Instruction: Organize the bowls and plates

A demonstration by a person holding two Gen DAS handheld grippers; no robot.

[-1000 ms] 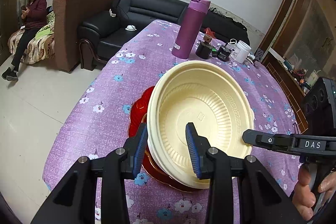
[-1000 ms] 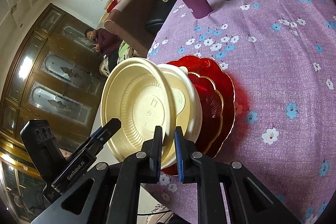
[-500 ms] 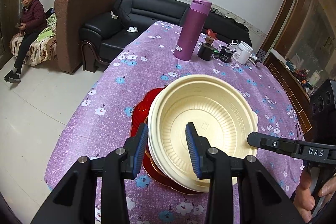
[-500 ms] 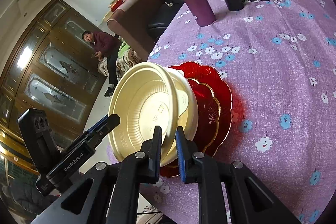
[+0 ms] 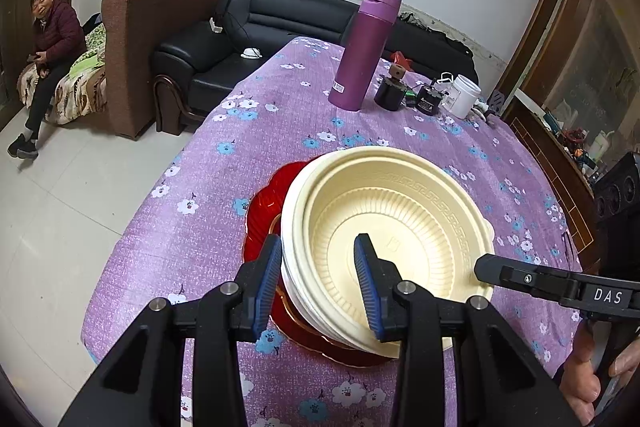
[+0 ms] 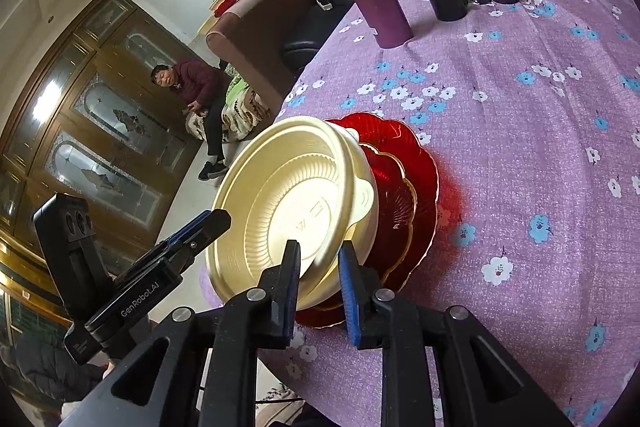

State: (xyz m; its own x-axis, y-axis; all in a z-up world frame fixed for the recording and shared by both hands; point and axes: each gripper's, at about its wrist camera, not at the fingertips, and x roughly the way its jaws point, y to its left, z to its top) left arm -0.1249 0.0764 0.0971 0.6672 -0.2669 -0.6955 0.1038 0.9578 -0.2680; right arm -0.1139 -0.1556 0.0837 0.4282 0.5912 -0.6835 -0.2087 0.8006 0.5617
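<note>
A stack of cream plastic bowls (image 5: 394, 227), thin-walled with fine ribbing and an embossed key-pattern rim, sits on scalloped red plates (image 6: 404, 187) with glossy gold edging, on the tabletop (image 5: 280, 115) under a purple flowered cloth. The left gripper (image 5: 318, 281) straddles the near-left rim of the stack, one blue ridged pad outside the wall, the other inside the top bowl; whether they press the wall, I cannot tell. The right gripper (image 6: 318, 277) straddles the top bowl's rim at its own side, jaws narrow and opening. Beyond both stands a smooth purple flask (image 5: 364, 53).
</note>
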